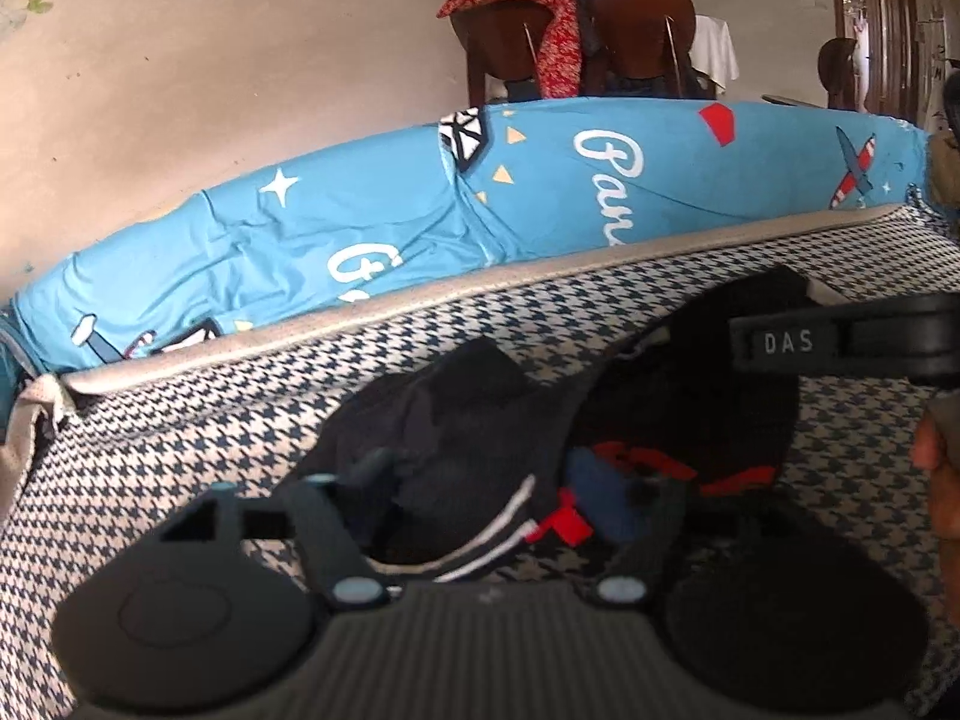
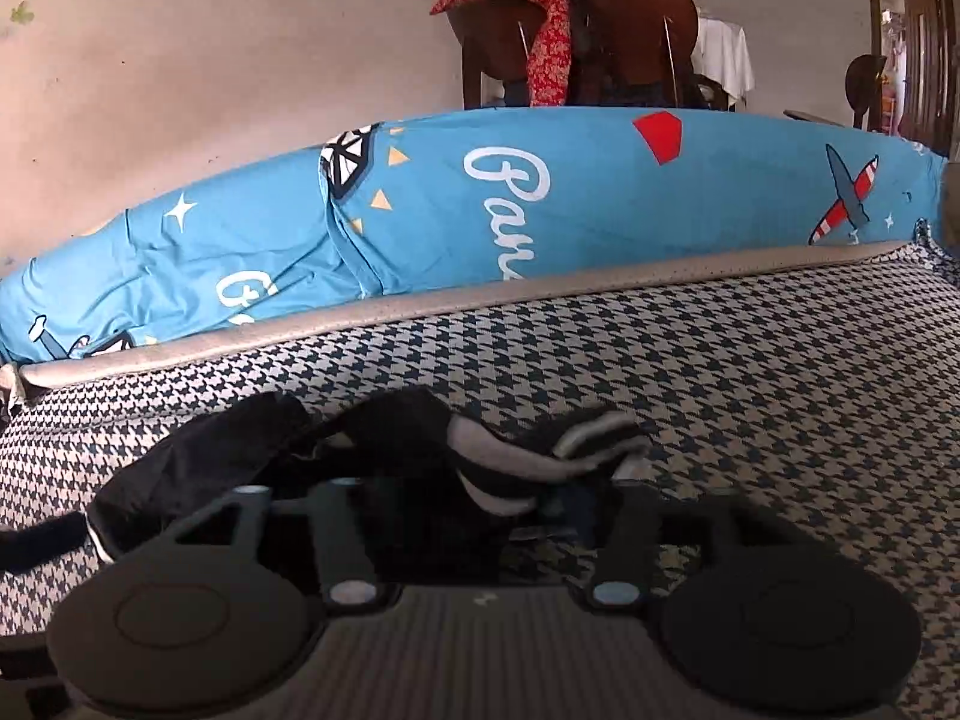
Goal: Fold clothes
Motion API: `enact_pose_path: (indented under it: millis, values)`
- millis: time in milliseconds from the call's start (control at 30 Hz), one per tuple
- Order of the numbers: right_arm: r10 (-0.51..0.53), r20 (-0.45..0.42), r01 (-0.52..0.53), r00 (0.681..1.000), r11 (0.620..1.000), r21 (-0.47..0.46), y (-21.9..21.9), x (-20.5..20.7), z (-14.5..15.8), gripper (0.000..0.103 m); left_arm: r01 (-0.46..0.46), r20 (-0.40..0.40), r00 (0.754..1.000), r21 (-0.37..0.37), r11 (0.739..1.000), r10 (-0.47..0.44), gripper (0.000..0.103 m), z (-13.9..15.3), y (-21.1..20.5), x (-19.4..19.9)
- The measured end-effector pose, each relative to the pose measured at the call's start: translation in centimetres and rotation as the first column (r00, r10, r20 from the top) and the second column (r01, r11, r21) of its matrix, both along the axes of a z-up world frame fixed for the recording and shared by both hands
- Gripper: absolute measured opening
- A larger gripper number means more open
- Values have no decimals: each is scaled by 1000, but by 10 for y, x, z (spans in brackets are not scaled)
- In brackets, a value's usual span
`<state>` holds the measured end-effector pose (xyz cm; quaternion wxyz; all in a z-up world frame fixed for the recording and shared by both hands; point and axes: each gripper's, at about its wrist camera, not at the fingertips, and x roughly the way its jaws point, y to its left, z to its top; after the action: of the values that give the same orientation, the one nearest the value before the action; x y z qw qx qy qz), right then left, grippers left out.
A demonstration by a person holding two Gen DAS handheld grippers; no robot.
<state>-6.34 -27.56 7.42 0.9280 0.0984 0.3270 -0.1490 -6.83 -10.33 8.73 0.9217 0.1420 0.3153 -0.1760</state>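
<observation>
Garment [image 1: 480, 420]: dark, with white stripes and red trim, lying bunched on the houndstooth cover [image 1: 180, 450] before the blue bolster [image 1: 360, 222]. Left gripper [image 1: 510, 480] and right gripper [image 2: 486, 498] both released, cloth between the jaws but not pinched. Judged light, limp, non-slip (no stiffness evident); best taken at a striped hem edge.

We saw a houndstooth-covered bed [image 2: 750, 372] carrying 1 crumpled black garment [image 2: 384, 456] with white stripes; a blue printed bolster [image 2: 600, 204] lay along its far edge.
</observation>
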Motion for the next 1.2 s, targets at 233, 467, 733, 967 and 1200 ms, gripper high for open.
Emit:
enact_pose_path:
  millis: [233,467,733,967,1200]
  values:
    - [0,-5,0,1000,1000,-8,-1,0,-4,64,-27,46,999,-26,999,29,91,2,8,5]
    - [1,-26,-1,1000,1000,-7,-4,3,-7,65,-59,120,990,-109,992,72,102,18,28,8]
    - [-12,-52,12,999,1000,-5,-8,5,-9,65,-91,70,993,-125,988,100,103,15,39,20]
    - [-21,-72,20,997,1000,-8,-10,7,-11,65,-70,59,996,-58,996,73,103,1,31,21]
    - [-24,-86,23,996,1000,-13,-11,9,-8,65,-70,43,997,-35,997,72,103,-10,30,25]
